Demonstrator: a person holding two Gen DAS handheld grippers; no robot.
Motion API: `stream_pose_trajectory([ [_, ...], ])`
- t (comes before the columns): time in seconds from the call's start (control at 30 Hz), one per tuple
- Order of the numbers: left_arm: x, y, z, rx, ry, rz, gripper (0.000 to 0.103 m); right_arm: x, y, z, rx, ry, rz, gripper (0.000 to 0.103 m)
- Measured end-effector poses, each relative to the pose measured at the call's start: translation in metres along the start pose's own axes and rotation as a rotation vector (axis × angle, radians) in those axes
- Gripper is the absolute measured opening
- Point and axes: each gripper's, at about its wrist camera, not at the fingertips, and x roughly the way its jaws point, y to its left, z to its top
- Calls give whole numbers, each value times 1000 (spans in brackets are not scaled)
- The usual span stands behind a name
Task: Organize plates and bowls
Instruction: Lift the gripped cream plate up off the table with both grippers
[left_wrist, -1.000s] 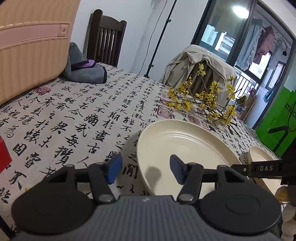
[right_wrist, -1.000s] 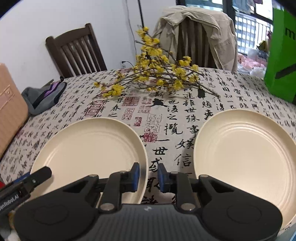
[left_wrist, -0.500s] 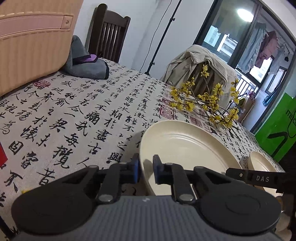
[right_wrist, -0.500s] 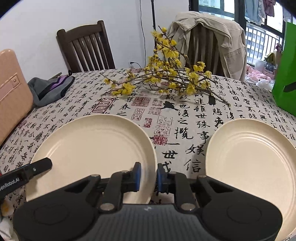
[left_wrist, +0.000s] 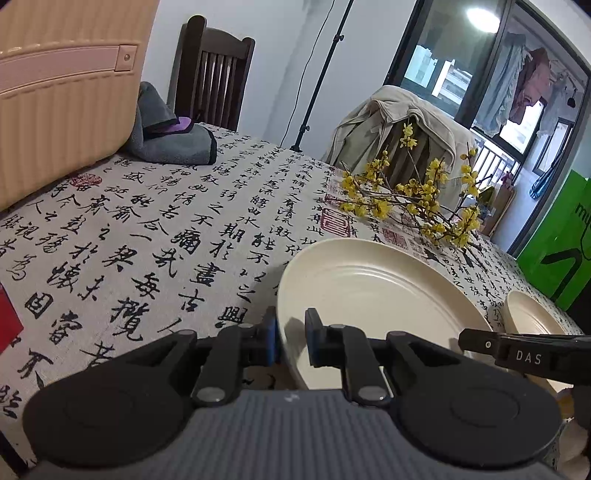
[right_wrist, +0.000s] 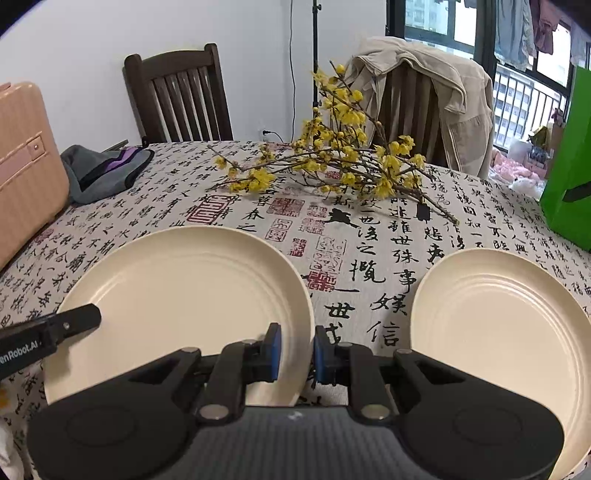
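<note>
Two cream plates lie on the calligraphy tablecloth. The larger-looking left plate (left_wrist: 373, 295) (right_wrist: 184, 295) is gripped from both sides. My left gripper (left_wrist: 291, 341) is shut on its left rim, blue pads on either side of the edge. My right gripper (right_wrist: 297, 352) is shut on its right rim. Each gripper's finger shows in the other's view: the right finger (left_wrist: 517, 354) and the left finger (right_wrist: 48, 336). The second plate (right_wrist: 498, 332) (left_wrist: 532, 317) sits free to the right. I cannot tell whether the held plate is off the cloth.
Yellow flowering branches (right_wrist: 340, 162) lie behind the plates. A grey cloth (left_wrist: 170, 140) and a pink suitcase (left_wrist: 62, 92) stand at the far left. A green bag (right_wrist: 569, 177) stands at the right. Chairs line the far edge of the table.
My left jaws went from wide open to shut on the left plate's rim. The right gripper kept its hold on the opposite rim and shifted only slightly.
</note>
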Motion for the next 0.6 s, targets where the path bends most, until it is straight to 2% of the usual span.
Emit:
stream_pose_trajectory([
  [0.6, -9, -2, 3, 30, -27, 0, 16, -13, 0, -3, 6, -38, 13, 17],
])
